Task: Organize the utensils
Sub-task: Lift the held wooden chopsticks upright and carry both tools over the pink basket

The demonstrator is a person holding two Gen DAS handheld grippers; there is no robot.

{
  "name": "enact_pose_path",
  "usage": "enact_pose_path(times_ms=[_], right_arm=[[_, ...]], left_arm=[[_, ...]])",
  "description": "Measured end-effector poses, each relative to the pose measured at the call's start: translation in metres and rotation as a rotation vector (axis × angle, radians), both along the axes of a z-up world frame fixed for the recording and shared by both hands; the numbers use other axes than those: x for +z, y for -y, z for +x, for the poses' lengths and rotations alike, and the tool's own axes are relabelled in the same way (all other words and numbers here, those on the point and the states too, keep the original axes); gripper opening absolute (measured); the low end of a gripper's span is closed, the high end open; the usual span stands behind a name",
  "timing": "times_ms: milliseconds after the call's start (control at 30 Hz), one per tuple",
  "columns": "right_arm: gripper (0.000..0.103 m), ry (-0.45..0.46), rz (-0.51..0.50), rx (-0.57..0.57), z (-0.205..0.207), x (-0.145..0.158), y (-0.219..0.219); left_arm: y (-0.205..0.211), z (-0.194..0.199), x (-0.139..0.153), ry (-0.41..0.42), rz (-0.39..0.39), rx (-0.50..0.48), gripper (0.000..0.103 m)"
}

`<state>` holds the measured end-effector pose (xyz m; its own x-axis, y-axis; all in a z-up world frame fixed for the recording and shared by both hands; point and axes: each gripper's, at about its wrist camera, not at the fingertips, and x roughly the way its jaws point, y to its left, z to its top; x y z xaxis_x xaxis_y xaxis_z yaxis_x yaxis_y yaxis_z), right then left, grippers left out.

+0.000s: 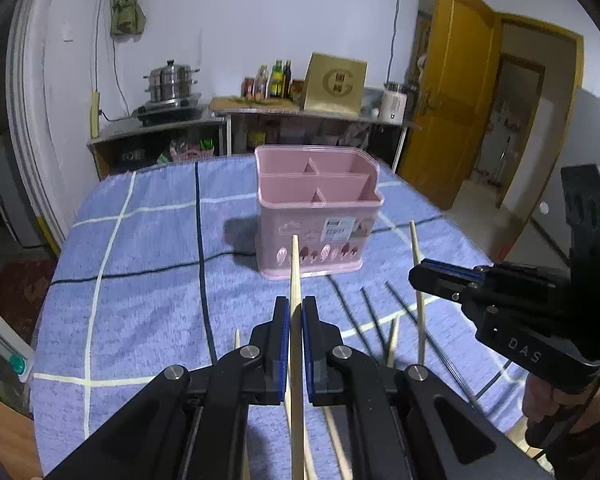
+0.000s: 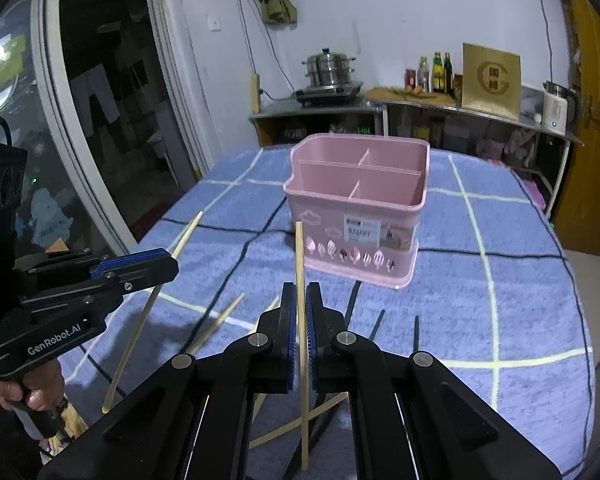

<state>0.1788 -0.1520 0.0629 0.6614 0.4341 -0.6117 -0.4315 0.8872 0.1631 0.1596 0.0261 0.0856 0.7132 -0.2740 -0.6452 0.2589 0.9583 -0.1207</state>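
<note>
A pink divided utensil basket (image 1: 318, 216) (image 2: 358, 204) stands empty on the blue checked cloth. My left gripper (image 1: 296, 312) is shut on a wooden chopstick (image 1: 295, 264) that points toward the basket, held above the cloth. My right gripper (image 2: 300, 300) is shut on another wooden chopstick (image 2: 299, 252), also short of the basket. Each gripper shows in the other's view, the right one (image 1: 420, 276) and the left one (image 2: 172, 264), each with its chopstick. Several wooden chopsticks (image 2: 216, 324) and dark chopsticks (image 1: 372, 312) lie on the cloth below.
The blue cloth (image 1: 140, 280) covers a table with edges left and right. Behind stand a counter with a steel pot (image 1: 172, 80), bottles (image 1: 276, 80), a gold box (image 1: 334, 86) and a white kettle (image 2: 556, 110). A yellow door (image 1: 448, 92) is on the right.
</note>
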Motion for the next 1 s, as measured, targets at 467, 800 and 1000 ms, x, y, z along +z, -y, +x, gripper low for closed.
enact_pose_path(times_ms=[467, 800, 1000], right_arm=[[0.004, 0.06, 0.012, 0.007, -0.009, 0.017, 0.006], [0.004, 0.108, 0.022, 0.004, -0.009, 0.036, 0.014], [0.004, 0.119, 0.017, -0.003, -0.001, 0.039, 0.016]], left_arm=[[0.002, -0.012, 0.022, 0.049, -0.068, -0.019, 0.006], [0.001, -0.009, 0.039, 0.091, -0.123, -0.03, 0.006], [0.003, 0.013, 0.046, 0.1, -0.144, -0.026, 0.006]])
